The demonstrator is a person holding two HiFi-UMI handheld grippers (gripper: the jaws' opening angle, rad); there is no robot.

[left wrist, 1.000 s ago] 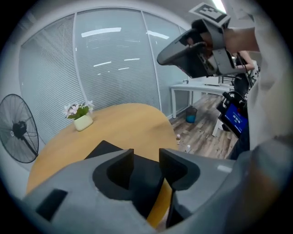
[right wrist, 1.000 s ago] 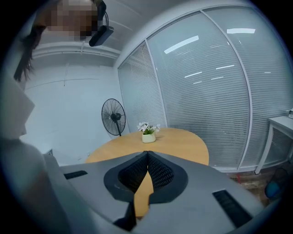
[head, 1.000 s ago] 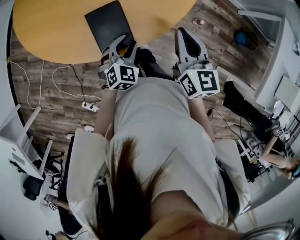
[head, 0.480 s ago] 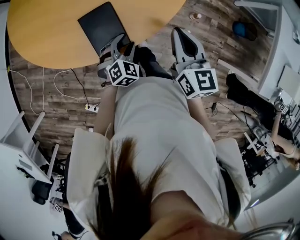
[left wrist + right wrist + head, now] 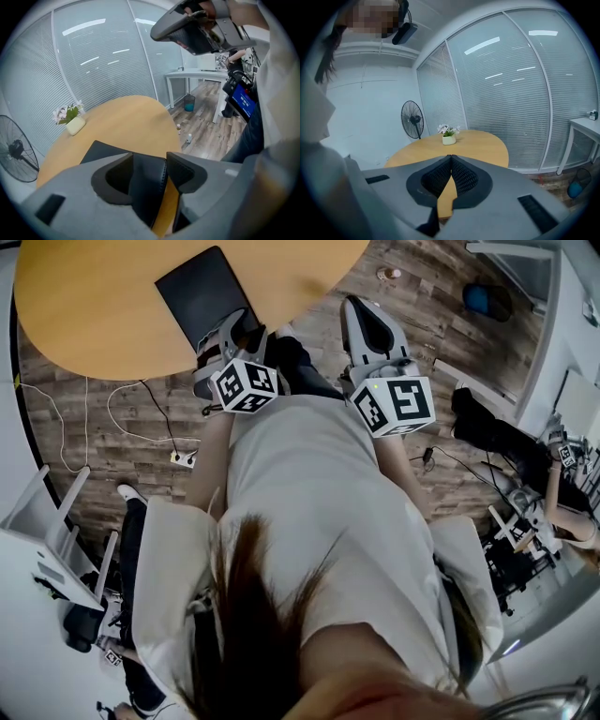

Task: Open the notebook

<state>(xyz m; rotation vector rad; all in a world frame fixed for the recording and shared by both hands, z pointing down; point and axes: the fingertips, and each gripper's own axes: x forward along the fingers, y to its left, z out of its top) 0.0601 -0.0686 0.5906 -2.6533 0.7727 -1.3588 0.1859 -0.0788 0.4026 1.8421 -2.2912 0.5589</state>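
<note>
- Head view: the black notebook lies flat and shut on the round wooden table, close to the table's near edge.
- The left gripper points down at the near right corner of the notebook.
- The right gripper hangs over the wooden floor, off to the side of the table. It is well apart from the notebook.
- Left gripper view: the two jaws stand wide apart, and they have just been opening.
- The notebook's corner shows in the gap between them, with a strip of table next to it. The right jaw does not press on the cover, so the notebook is let go.
- Farther back on the table sits a small white pot of flowers. A fan stands beyond the table.
- Right gripper view: the two jaws are closed tight, tip against tip, with nothing held between them.
- Past the jaws are the table and the flowers. The notebook is not seen in this view.
</note>
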